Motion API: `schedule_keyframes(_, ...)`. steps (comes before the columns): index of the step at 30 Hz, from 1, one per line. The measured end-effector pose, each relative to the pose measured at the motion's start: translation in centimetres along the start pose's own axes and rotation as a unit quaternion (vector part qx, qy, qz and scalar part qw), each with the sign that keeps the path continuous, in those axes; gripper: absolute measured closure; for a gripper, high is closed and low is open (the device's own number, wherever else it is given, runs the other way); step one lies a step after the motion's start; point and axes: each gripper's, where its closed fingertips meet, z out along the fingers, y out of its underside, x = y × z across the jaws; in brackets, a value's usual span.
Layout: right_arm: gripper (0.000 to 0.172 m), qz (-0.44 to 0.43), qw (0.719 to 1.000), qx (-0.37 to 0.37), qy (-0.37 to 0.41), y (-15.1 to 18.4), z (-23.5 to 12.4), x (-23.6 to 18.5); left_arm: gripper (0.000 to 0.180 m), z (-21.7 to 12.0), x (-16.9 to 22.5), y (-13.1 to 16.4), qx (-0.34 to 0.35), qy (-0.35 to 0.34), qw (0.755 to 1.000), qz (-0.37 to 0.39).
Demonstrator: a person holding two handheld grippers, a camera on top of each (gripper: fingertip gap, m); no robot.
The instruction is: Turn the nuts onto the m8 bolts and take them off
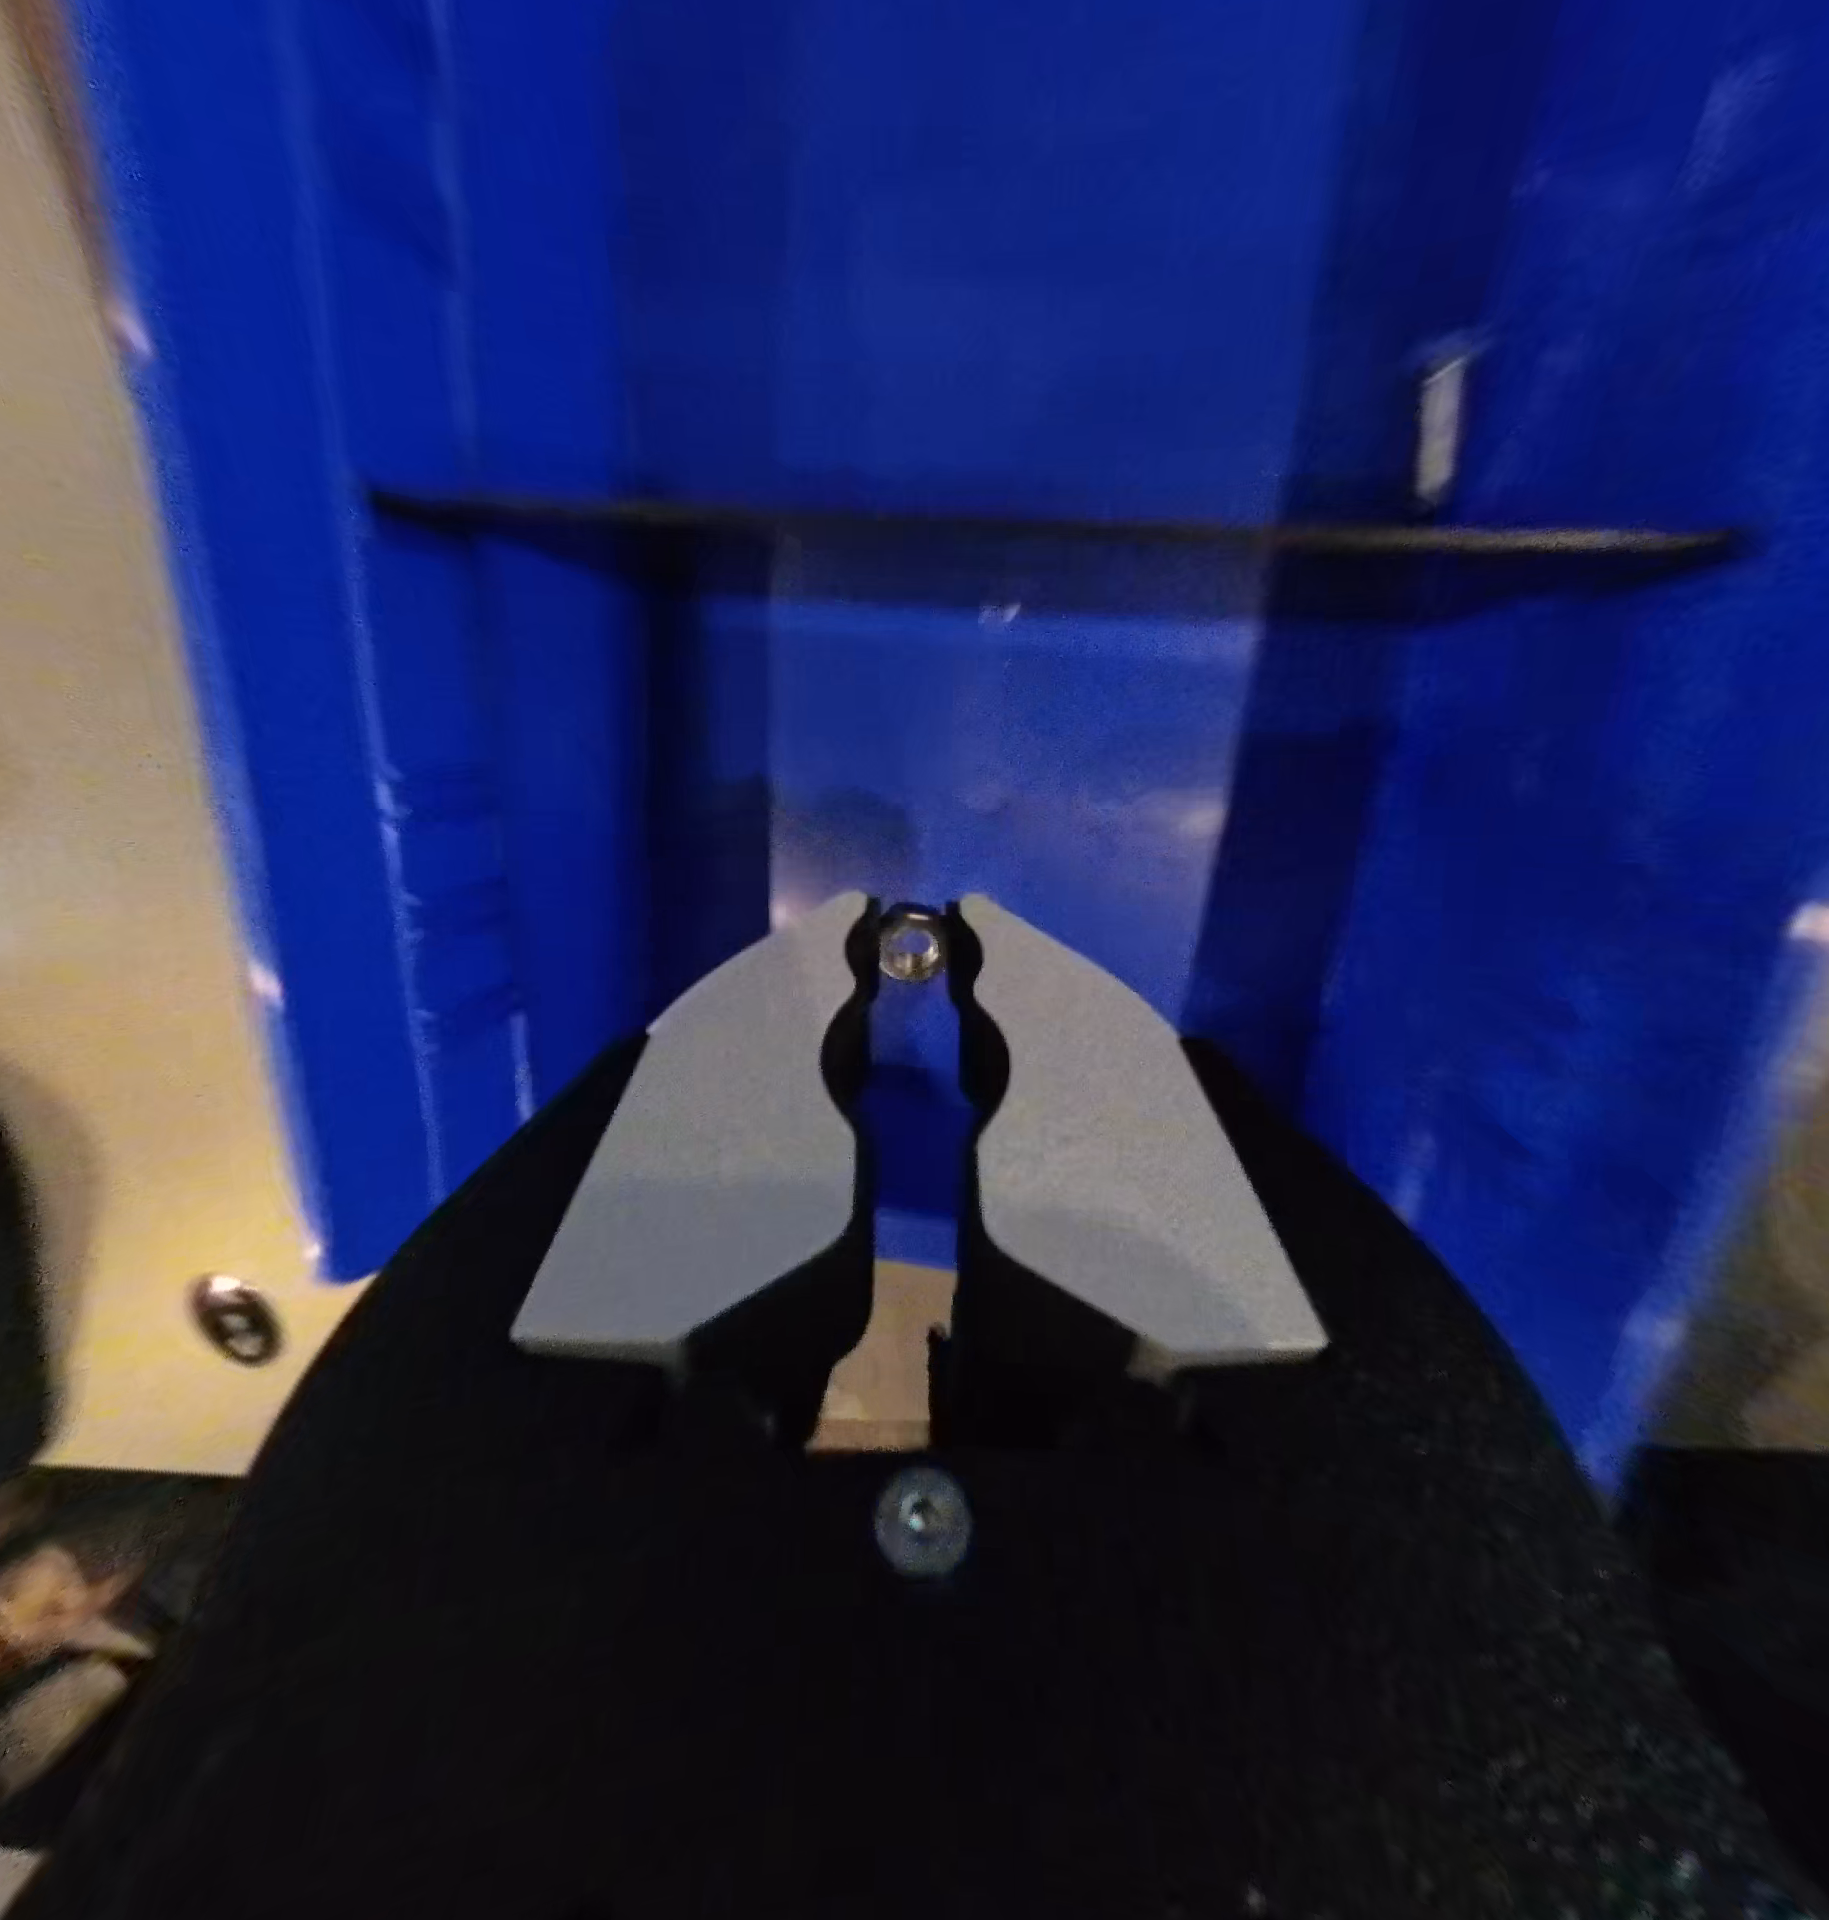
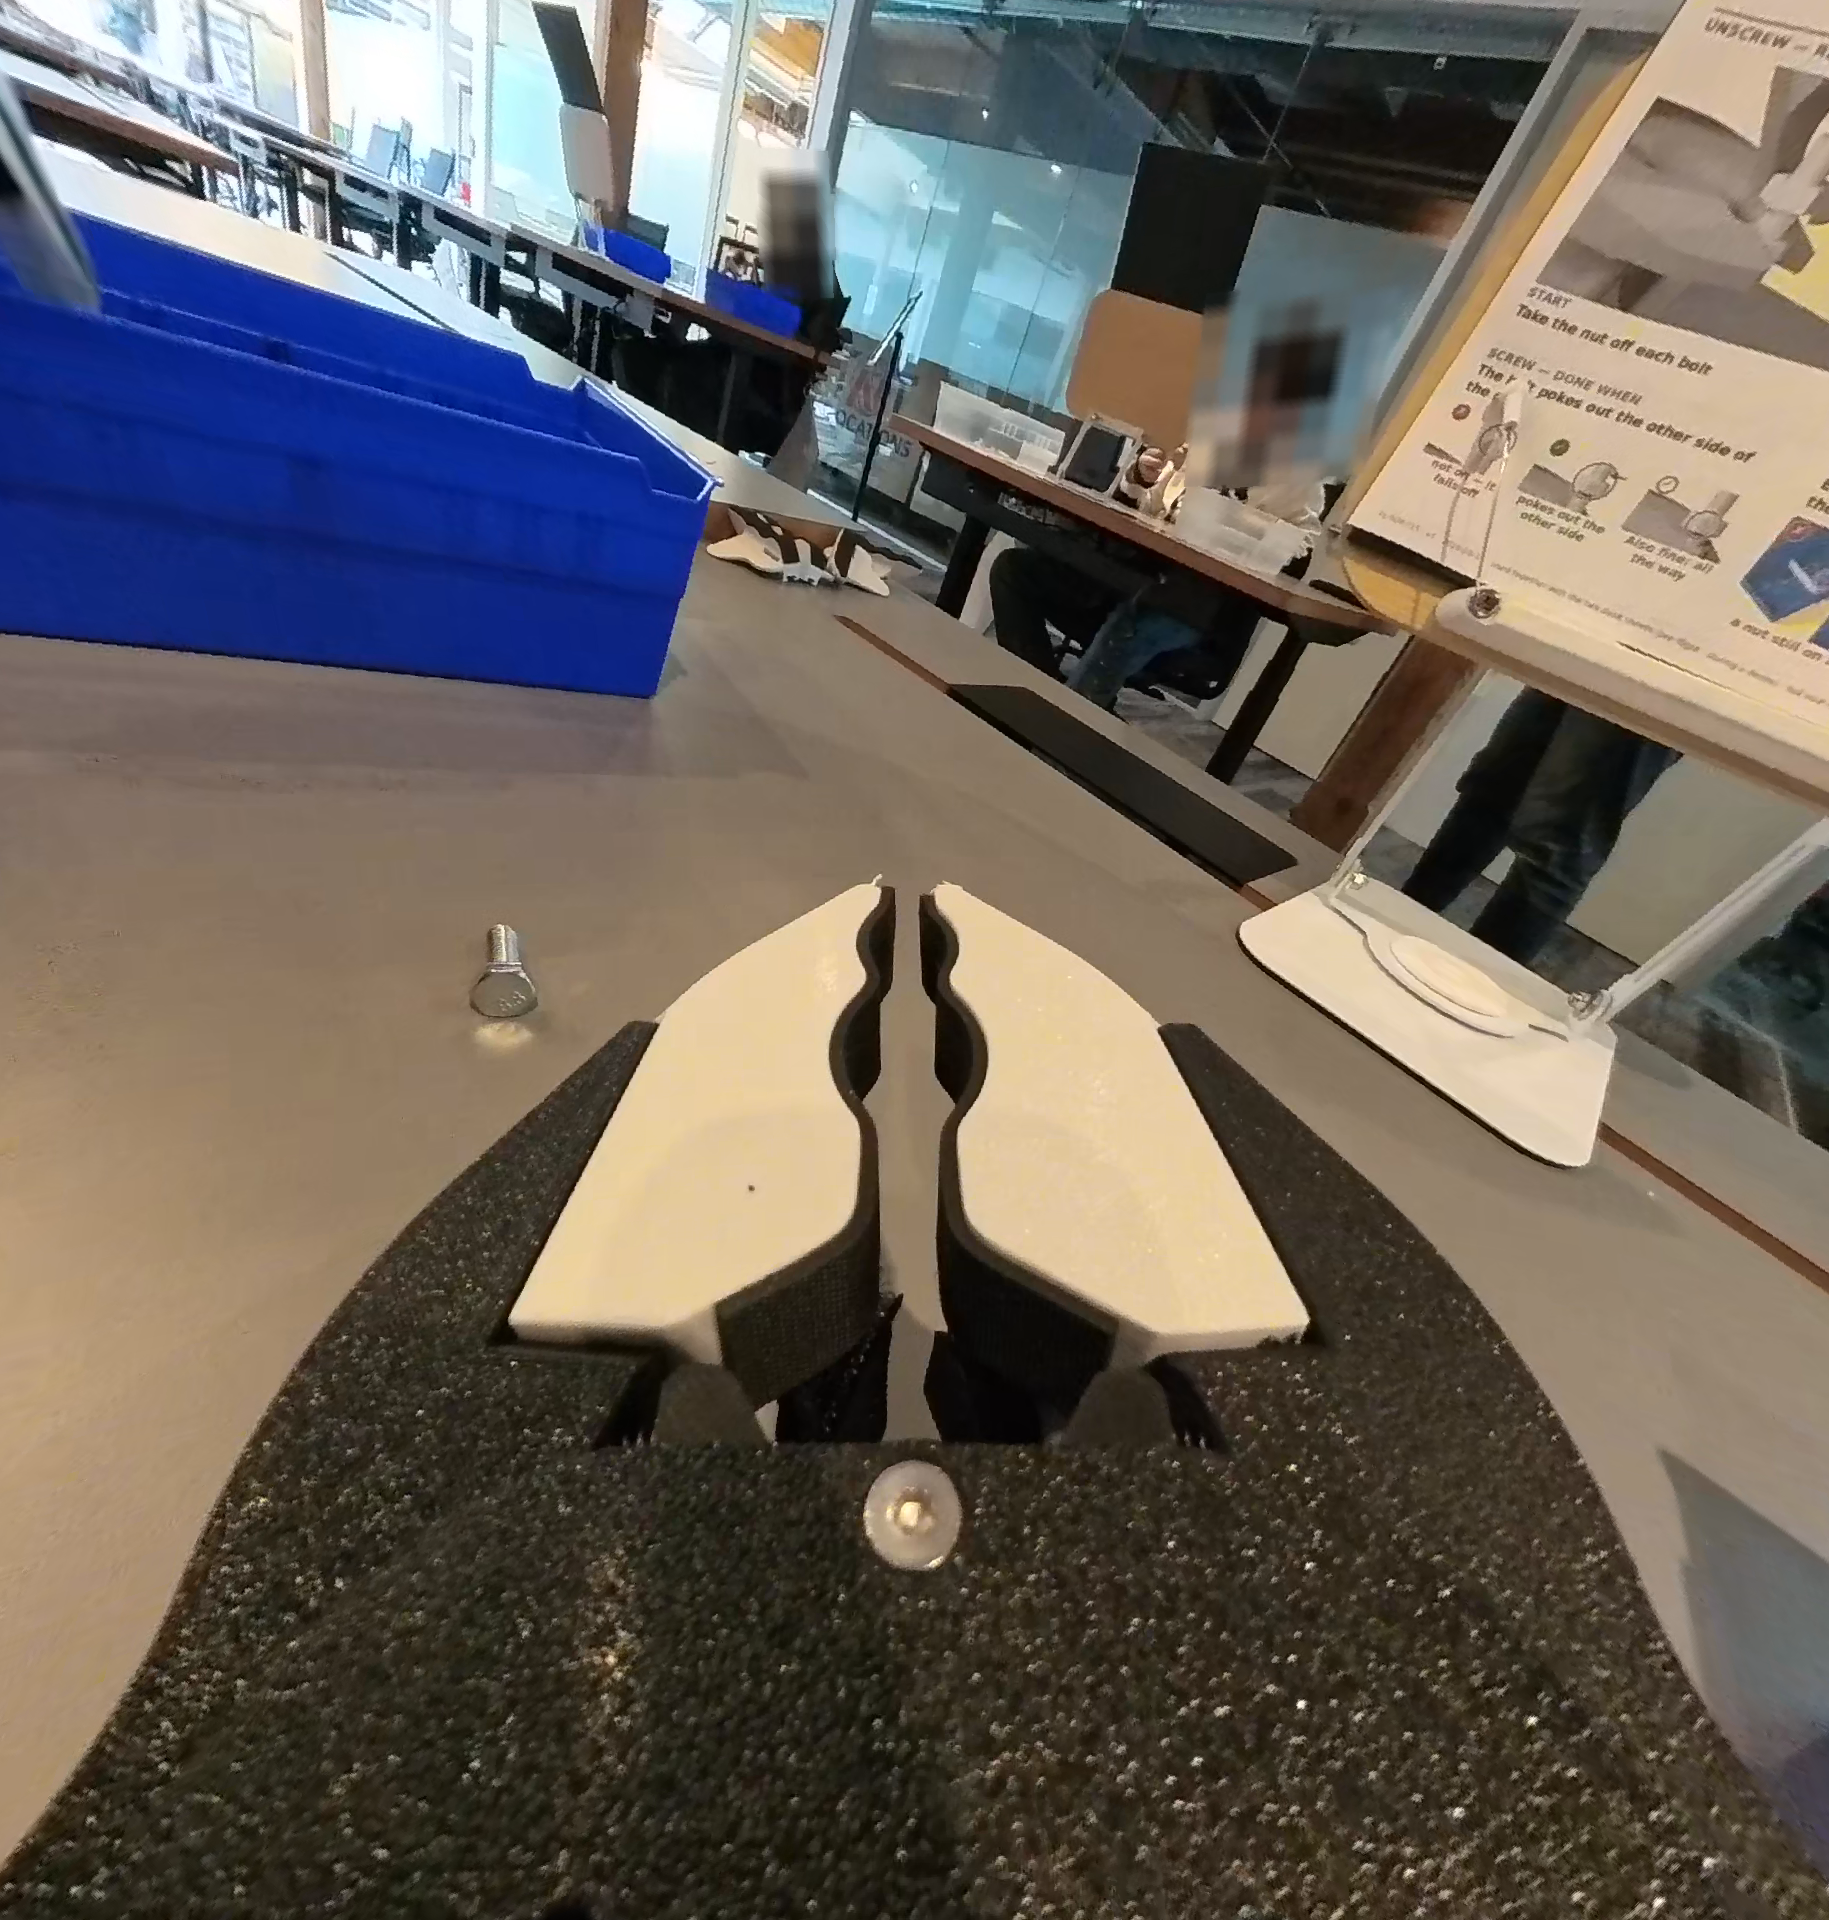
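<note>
Nut (image 1: 912, 953) pinched in left tool (image 1: 912, 925), bore facing camera.

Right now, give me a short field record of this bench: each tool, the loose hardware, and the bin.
left tool: holds a small silver nut at its tips, over the blue bin
right tool: nearly closed, nothing between the tips
bolt: lies loose on the grey table, left of the right tool
instruction sheet stand: right side

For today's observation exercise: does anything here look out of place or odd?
Only mildly: one silver hex-head bolt lies loose on its side on the grey table, outside the blue plastic bin. The left gripper holds a small silver nut.
</note>
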Motion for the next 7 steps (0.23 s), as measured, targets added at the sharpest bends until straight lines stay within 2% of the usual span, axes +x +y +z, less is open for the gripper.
schedule_keyframes(3, 0.168, -0.006, 1.000, 0.001, -0.001, 0.0, 0.0, -0.1, 0.170, -5.5, 4.2, -3.6, 0.108, -0.014, 0.991, 0.073)
schedule_keyframes(5, 0.168, -0.009, 1.000, 0.001, 0.004, 0.0, 0.1, 0.0, 0.170, -8.4, 9.0, -5.7, 0.170, 0.002, 0.975, 0.144)
schedule_keyframes(7, 0.168, -0.012, 1.000, 0.001, 0.026, 0.0, 0.0, 0.6, 0.170, -9.8, 14.9, -7.2, 0.217, 0.038, 0.950, 0.222)
